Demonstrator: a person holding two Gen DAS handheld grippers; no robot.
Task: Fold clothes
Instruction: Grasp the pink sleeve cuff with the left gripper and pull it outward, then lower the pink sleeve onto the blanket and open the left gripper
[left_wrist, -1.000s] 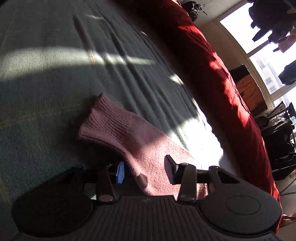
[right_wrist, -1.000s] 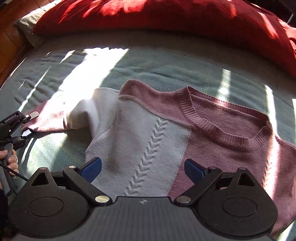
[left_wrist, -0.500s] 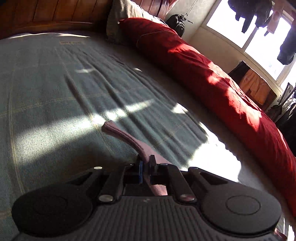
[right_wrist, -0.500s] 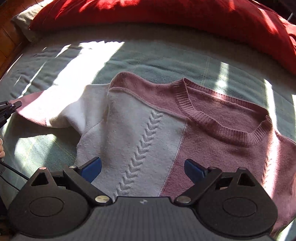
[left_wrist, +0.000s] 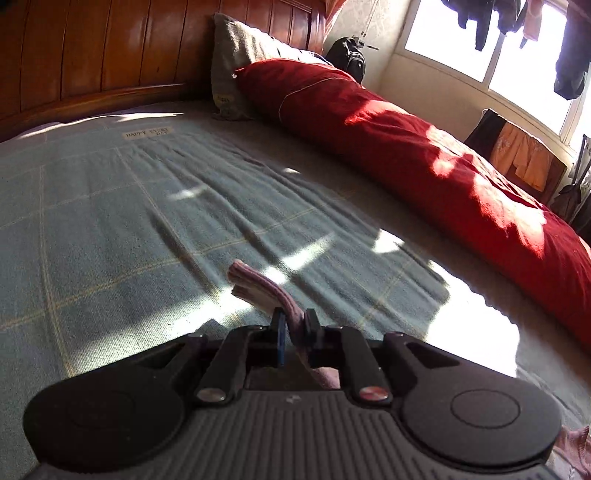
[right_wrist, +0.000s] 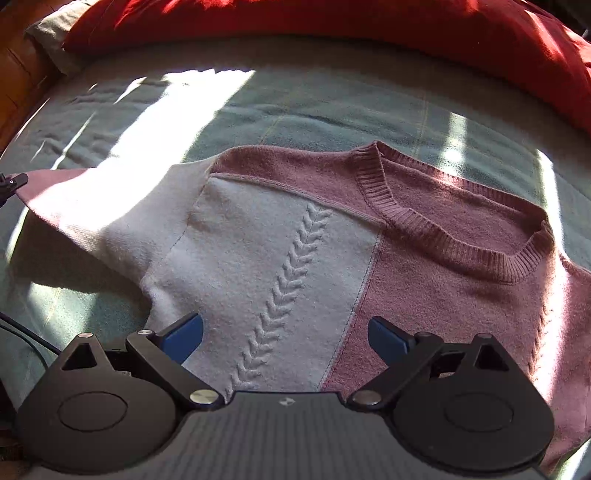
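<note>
A pink and white knit sweater (right_wrist: 280, 236) lies front up on the blue-green bedspread (right_wrist: 314, 107), its neckline at the right. Its left sleeve (right_wrist: 66, 210) is stretched out to the left and lifted. My left gripper (left_wrist: 294, 322) is shut on the pink sleeve cuff (left_wrist: 255, 286), which sticks up between the fingers; its tip also shows at the left edge of the right wrist view (right_wrist: 13, 182). My right gripper (right_wrist: 286, 334) is open and empty, hovering over the sweater's chest by the braided cable pattern.
A long red duvet (left_wrist: 424, 147) lies along the far side of the bed, also in the right wrist view (right_wrist: 332, 22). A grey pillow (left_wrist: 240, 62) leans on the wooden headboard (left_wrist: 92, 55). Clothes hang by the window (left_wrist: 517, 48).
My left gripper closed on the sleeve cuff and lifted it off the bed, pulling the sleeve out leftward. My right gripper stayed open and moved in closer over the sweater's chest.
</note>
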